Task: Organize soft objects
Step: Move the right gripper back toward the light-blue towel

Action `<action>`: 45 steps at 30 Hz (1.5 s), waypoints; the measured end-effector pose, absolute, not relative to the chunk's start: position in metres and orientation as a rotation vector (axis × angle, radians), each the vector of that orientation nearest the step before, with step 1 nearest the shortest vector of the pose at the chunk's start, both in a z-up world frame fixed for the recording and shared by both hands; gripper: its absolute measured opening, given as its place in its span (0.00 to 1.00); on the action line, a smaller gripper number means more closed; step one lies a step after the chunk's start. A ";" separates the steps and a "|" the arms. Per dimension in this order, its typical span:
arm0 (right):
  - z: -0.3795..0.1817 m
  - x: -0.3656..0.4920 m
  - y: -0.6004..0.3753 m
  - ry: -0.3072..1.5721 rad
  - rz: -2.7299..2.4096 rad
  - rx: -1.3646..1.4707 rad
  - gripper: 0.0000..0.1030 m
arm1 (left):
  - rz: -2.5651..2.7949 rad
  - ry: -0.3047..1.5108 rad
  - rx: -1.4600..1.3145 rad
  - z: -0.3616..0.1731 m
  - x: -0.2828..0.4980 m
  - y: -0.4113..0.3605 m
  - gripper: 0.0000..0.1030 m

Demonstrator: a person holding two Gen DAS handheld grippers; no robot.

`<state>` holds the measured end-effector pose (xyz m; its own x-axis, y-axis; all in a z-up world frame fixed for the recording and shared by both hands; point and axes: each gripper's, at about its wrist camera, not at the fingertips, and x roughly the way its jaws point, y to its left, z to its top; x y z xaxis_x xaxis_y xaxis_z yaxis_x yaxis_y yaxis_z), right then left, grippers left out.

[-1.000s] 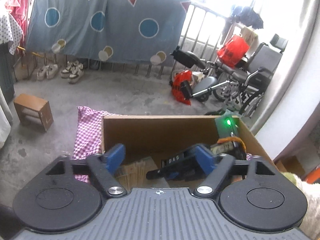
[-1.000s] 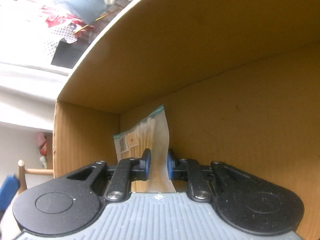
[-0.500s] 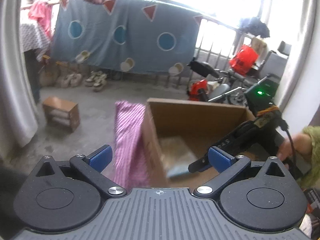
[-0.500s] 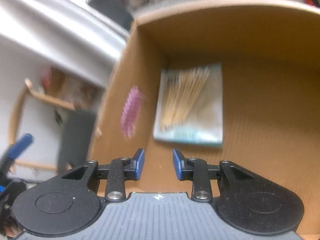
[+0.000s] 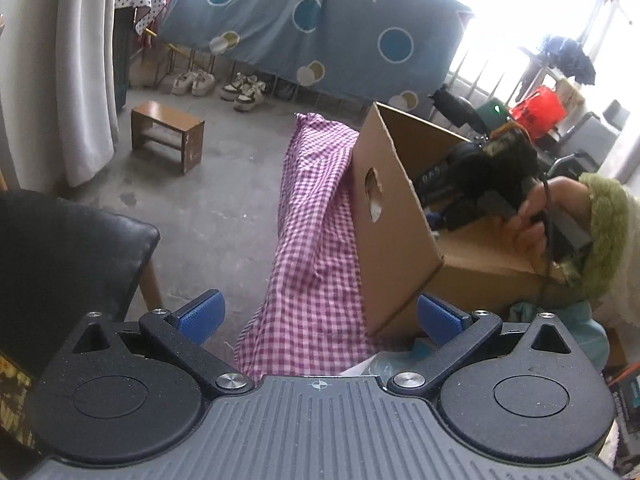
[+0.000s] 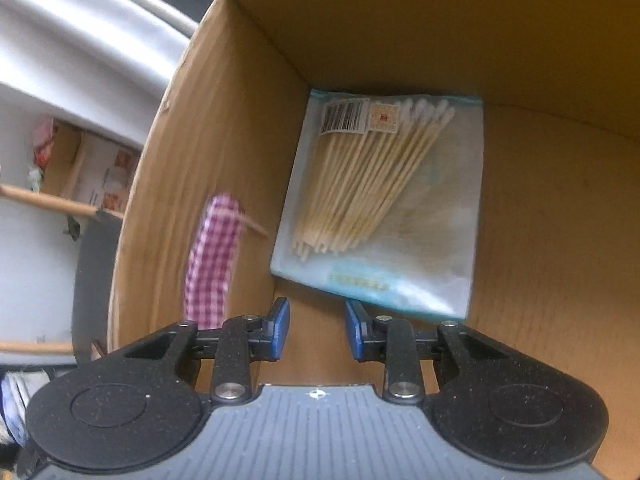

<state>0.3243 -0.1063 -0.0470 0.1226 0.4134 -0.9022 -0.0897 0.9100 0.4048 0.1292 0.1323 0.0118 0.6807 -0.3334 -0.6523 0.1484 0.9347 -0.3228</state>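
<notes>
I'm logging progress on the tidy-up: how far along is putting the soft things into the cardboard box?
Done: a bag of cotton swabs lies flat on the floor of the cardboard box. In hand: nothing; the right gripper has just been opening and holds nothing, and the left gripper is wide open. Left: bluish items beside the box.

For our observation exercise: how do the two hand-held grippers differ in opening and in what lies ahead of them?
The left hand-held gripper stands wide open; the right hand-held gripper is only narrowly open. The left faces the checked cloth outside the cardboard box; the right looks into the box at the cotton swab packet. Both hold nothing.
</notes>
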 end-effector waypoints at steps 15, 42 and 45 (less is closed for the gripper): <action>0.002 0.277 -0.115 1.234 0.355 0.275 0.43 | -0.302 0.733 -0.263 0.006 0.104 0.137 1.00; 0.122 -0.008 -0.214 0.501 0.025 0.170 1.00 | -0.585 0.673 -0.233 0.029 0.076 0.080 1.00; 0.099 -0.018 -0.239 0.492 0.074 0.355 1.00 | -0.633 0.634 -0.181 0.033 0.071 0.062 1.00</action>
